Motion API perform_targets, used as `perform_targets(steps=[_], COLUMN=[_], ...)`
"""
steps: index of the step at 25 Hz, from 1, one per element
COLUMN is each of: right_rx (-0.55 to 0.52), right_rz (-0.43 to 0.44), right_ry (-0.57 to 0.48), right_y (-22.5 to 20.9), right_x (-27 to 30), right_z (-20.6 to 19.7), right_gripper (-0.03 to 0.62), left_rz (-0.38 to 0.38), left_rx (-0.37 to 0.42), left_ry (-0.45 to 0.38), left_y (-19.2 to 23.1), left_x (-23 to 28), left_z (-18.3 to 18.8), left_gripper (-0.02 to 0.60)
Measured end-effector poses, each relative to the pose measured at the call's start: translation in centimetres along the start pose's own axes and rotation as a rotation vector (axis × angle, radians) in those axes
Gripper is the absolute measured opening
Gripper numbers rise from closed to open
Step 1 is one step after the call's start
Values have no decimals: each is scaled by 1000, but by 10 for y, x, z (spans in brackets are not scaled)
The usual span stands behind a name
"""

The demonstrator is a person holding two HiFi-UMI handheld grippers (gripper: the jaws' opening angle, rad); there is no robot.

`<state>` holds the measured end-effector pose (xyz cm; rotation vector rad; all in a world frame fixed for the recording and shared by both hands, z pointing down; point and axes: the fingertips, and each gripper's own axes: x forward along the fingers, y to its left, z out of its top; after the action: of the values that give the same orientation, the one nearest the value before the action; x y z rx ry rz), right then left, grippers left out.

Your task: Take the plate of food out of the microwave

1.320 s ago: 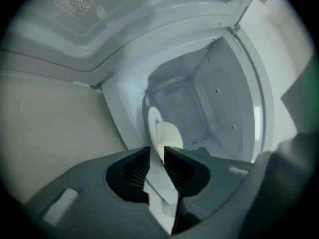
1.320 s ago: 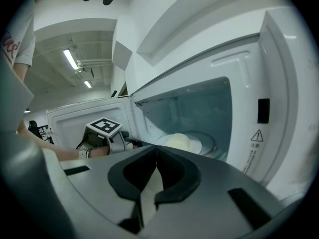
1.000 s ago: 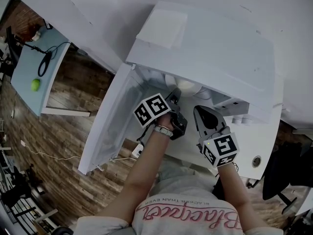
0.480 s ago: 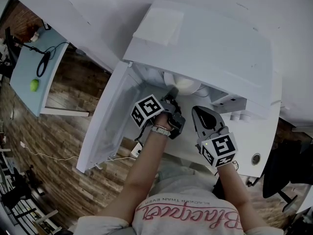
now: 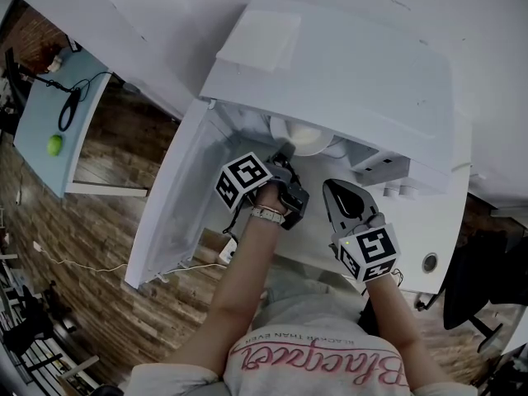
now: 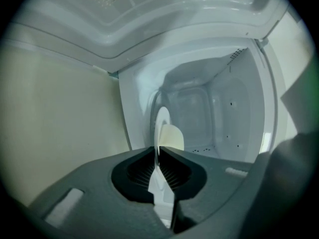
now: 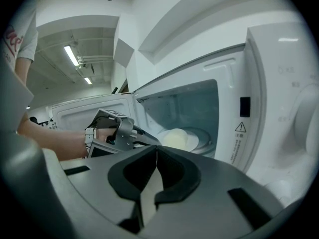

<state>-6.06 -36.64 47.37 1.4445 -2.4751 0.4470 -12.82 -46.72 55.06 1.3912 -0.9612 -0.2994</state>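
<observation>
The white microwave stands open, its door swung out to the left. Inside lies a white plate with a pale mound of food. My left gripper reaches into the cavity. Its jaws have just been closing and now pinch the near rim of the plate, which shows edge-on between the pads, the food just beyond. My right gripper hangs outside the opening, before the control panel, shut on nothing. It looks across at the left gripper and the plate.
A flat white pad lies on top of the microwave. The control panel with a round knob is at the right. A light-blue table with a green ball stands far left on a wooden floor. A dark office chair sits at right.
The left gripper has rolled a little and its marker cube has shifted slightly left, its tips at the plate's rim throughout. The right gripper has barely moved.
</observation>
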Motion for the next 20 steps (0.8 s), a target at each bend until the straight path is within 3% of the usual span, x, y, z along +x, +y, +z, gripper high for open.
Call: perform_targets(steps=[4,12,20], right_rx=[1,1,-5], right_rz=[0,21,17], right_ry=[-1,-4,-3], right_y=[-2,6,11], right_x=[-2,-5,-20], right_z=[0,-4,-10], right_gripper=[12,12,12], left_rz=[-5,-126,-200], left_rx=[8,-39,-58], left_ry=[2,-37,-66], left_y=[-3,-10,-3], left_x=[-3,-8,-20], left_z=[-1,-2,-12], left_gripper=[31,17,17])
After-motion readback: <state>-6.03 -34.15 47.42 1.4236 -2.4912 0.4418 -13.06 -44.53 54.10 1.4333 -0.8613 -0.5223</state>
